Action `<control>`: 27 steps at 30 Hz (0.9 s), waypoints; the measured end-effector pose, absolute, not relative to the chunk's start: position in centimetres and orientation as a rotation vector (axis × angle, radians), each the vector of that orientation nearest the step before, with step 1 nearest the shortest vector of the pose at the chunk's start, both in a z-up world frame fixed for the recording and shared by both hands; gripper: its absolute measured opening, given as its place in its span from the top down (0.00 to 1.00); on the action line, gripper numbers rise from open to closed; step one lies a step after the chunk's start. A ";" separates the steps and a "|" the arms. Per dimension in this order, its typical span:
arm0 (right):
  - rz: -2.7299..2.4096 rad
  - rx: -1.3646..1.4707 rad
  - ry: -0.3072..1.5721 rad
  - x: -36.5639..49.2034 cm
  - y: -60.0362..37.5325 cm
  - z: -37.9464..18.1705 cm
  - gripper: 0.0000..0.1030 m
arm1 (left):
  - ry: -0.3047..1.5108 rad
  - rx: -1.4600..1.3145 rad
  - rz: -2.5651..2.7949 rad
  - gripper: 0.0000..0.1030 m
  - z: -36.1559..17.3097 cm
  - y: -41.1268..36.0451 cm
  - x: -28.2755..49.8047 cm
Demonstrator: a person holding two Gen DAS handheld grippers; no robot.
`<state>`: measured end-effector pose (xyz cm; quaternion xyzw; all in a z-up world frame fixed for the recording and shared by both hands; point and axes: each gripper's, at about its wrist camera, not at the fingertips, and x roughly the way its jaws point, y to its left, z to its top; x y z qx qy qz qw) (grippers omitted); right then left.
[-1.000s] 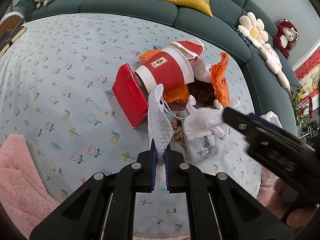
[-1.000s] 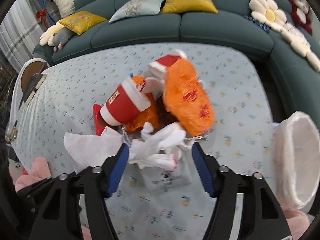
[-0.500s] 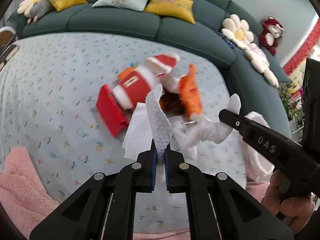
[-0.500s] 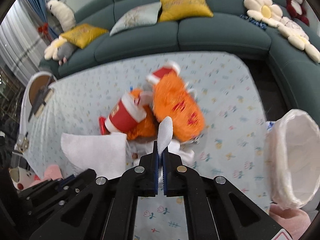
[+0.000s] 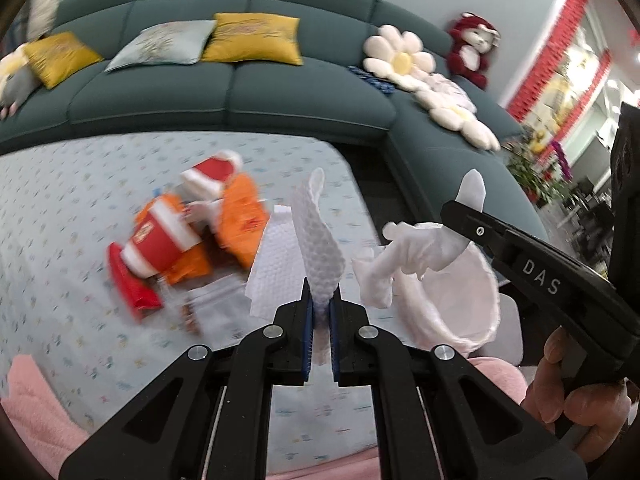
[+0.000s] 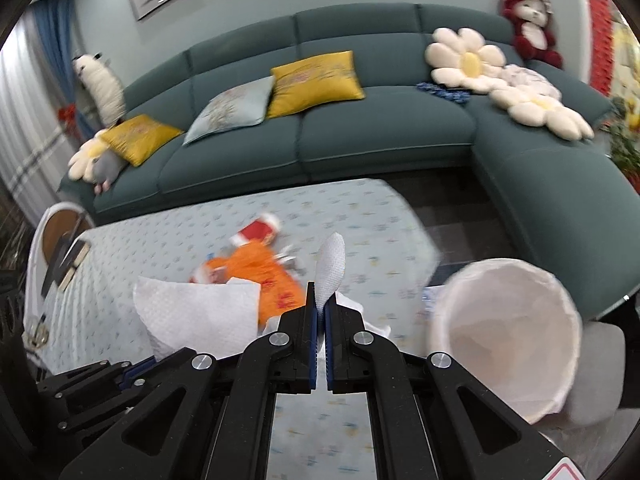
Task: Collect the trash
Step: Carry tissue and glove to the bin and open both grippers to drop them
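My left gripper (image 5: pixel 320 297) is shut on a white paper towel (image 5: pixel 280 264) that hangs and sticks up from its pads, lifted above the table. My right gripper (image 6: pixel 321 301) is shut on a crumpled white tissue (image 6: pixel 330 268). In the left wrist view the right gripper (image 5: pixel 454 210) holds that tissue (image 5: pixel 404 254) just over the near rim of the white-lined bin (image 5: pixel 494 300). On the floral tablecloth (image 5: pixel 80 184) lie a red paper cup (image 5: pixel 160 240), an orange bag (image 5: pixel 240 224) and a red box (image 5: pixel 132 286), all blurred.
The bin (image 6: pixel 500 340) stands off the table's right end. A green sofa (image 6: pixel 380 136) with cushions and plush toys curves round the far side. Pink fabric (image 5: pixel 32 412) lies at the near left. A hand (image 5: pixel 576 384) grips the right tool's handle.
The right gripper closed on the crumpled tissue and lifted it. Both grippers rose and swung right, toward the bin, carrying their tissues away from the trash pile.
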<state>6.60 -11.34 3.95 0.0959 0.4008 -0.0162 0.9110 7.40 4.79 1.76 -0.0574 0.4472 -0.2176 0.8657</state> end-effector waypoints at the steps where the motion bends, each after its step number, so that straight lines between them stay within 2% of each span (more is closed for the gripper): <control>1: -0.052 0.200 0.823 6.4 -12.3 4.1 0.97 | 0.937 -0.115 -0.477 0.94 1.9 3.7 7.5; 17: -0.268 0.275 0.813 3.4 -24.4 2.9 0.97 | 0.943 -0.009 -0.672 0.94 2.3 -9.8 7.4; 27: -0.319 0.308 0.815 3.3 -27.5 1.8 0.97 | 0.957 0.014 -0.721 0.92 1.7 -14.3 8.0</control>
